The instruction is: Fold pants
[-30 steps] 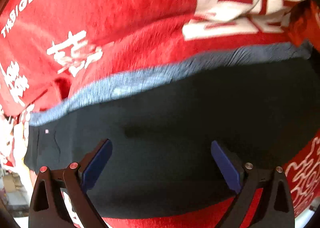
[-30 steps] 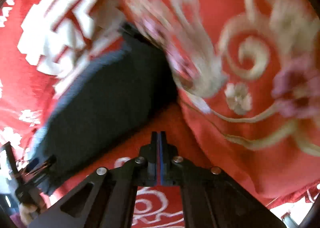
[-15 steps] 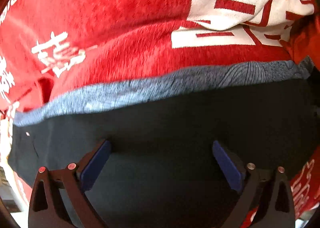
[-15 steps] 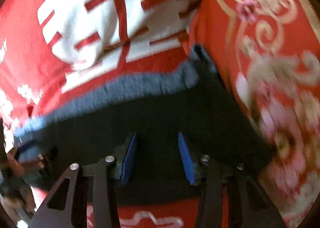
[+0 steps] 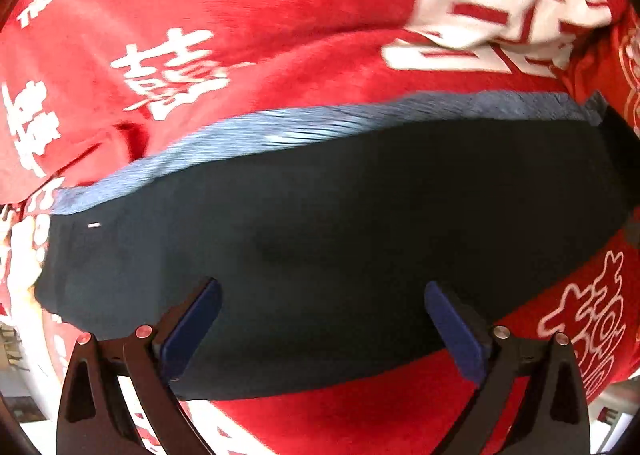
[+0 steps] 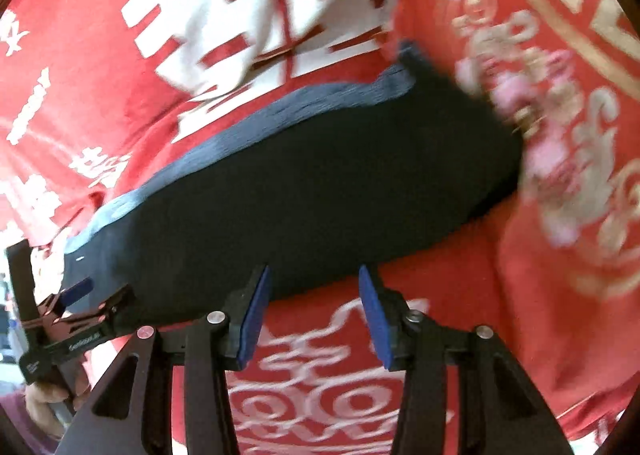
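Note:
The dark navy pants [image 5: 340,223] lie folded into a flat wide band on the red blanket, with a lighter blue-grey waistband [image 5: 304,127] along the far edge. They also show in the right wrist view [image 6: 304,191]. My left gripper [image 5: 322,319] is open and empty, hovering over the near part of the pants. My right gripper [image 6: 314,307] is open and empty at the near edge of the pants. The left gripper also shows in the right wrist view [image 6: 76,303], at the pants' left end.
A red blanket with white characters [image 5: 240,15] covers the surface under the pants. A second red cloth with gold and pink patterns [image 6: 560,135] lies to the right, touching the pants' right end. A red fold with white swirls [image 6: 328,375] lies in front.
My right gripper has opened from shut and swung left, from the gold-patterned cloth to the pants' near edge. My left gripper stayed open, dipped closer, then drew back a little.

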A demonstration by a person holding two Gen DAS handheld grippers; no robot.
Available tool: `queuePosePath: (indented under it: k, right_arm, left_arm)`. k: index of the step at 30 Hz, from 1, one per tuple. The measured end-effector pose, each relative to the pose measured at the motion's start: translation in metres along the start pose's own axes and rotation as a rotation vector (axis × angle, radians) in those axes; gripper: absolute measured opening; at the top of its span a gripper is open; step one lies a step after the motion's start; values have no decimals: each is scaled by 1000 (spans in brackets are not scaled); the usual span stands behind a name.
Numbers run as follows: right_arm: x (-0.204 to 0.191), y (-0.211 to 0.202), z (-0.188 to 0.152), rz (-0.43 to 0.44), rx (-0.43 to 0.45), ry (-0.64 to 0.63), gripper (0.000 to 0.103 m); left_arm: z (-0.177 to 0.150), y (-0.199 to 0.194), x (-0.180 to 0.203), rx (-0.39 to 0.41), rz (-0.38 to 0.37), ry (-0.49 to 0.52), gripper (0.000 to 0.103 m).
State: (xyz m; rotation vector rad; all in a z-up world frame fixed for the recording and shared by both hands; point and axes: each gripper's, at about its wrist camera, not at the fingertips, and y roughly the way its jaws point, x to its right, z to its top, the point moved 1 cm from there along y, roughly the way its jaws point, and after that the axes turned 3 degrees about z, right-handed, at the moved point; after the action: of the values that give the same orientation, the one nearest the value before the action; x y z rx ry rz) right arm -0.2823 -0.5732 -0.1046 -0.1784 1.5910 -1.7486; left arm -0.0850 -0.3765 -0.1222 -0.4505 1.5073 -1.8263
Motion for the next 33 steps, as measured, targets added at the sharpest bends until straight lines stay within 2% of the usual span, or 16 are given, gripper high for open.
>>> queuePosePath:
  k: [6,11,14,17,19,21,24,28,29,30,31,33]
  right_arm:
    - [-68,26,-41,251,-89,61,50]
    - [-145,68,-77,465,-183,123,52]
    - [-187,96,-94,519,-232,116,52]
    - [-215,123,-104,549,-261,121,52]
    - [-225,141,-108,539,-276,139,52]
    - [-227,148,-111,537,-263,157,52]
    - [-228,147,-108,555,-213,176,52]
    - [-228,158,-100,551,-230,239,51]
    - [-225,161,-97,540,-238,261,41]
    - [-226,164,-93,516,-243,278,14]
    - [-225,164,-91,470,-248,283,10]
    - [-229,154,-89,473,-228,271,9]
  left_arm:
    - [1,8,-104,15,60,-60,102]
    - [-12,17,-179,0,91,-117,102]
    - [-21,39,-225,-4,136,-107,102]
    - [-34,69,-255,-38,146,-95,102]
    - [-45,94,-273,-78,108,-94,102]
    - [-51,101,-282,-40,54,-93,103]
    - [-53,101,-280,-9,45,-48,103]
    - [-56,100,-283,17,21,-39,103]
    - [-56,100,-284,17,17,-38,103]
    - [-56,99,-284,15,13,-37,103]
    - [-55,101,-285,12,8,-36,103]
    - [-53,98,-287,9,-3,-34,103]
